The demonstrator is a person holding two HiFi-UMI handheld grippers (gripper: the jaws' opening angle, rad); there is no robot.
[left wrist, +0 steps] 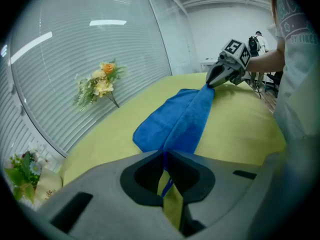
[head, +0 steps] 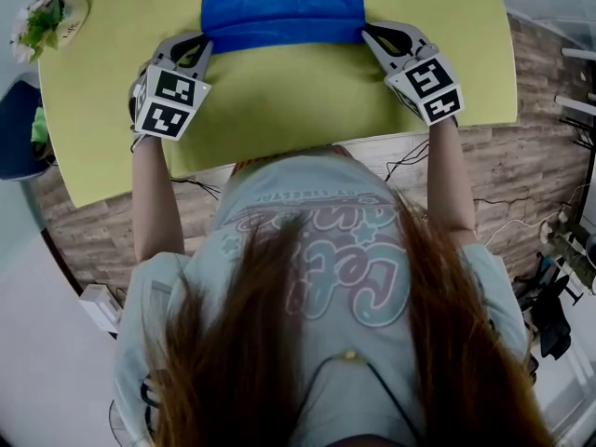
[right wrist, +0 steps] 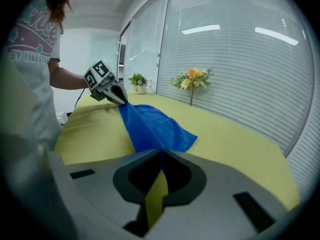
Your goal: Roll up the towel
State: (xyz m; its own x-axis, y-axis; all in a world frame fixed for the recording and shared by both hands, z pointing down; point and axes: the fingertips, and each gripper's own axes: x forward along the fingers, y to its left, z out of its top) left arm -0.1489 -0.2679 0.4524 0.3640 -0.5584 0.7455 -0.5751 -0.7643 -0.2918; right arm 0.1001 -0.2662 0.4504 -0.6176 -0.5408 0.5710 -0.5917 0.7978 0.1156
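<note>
2 hand-held grippers (head: 207, 43) (head: 366, 32), pinching towel (head: 282, 7) ends, L+R

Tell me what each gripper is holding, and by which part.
Both hold the blue towel. The left gripper is shut on its near left corner, the right gripper on its near right corner, with the edge stretched between them.
</note>
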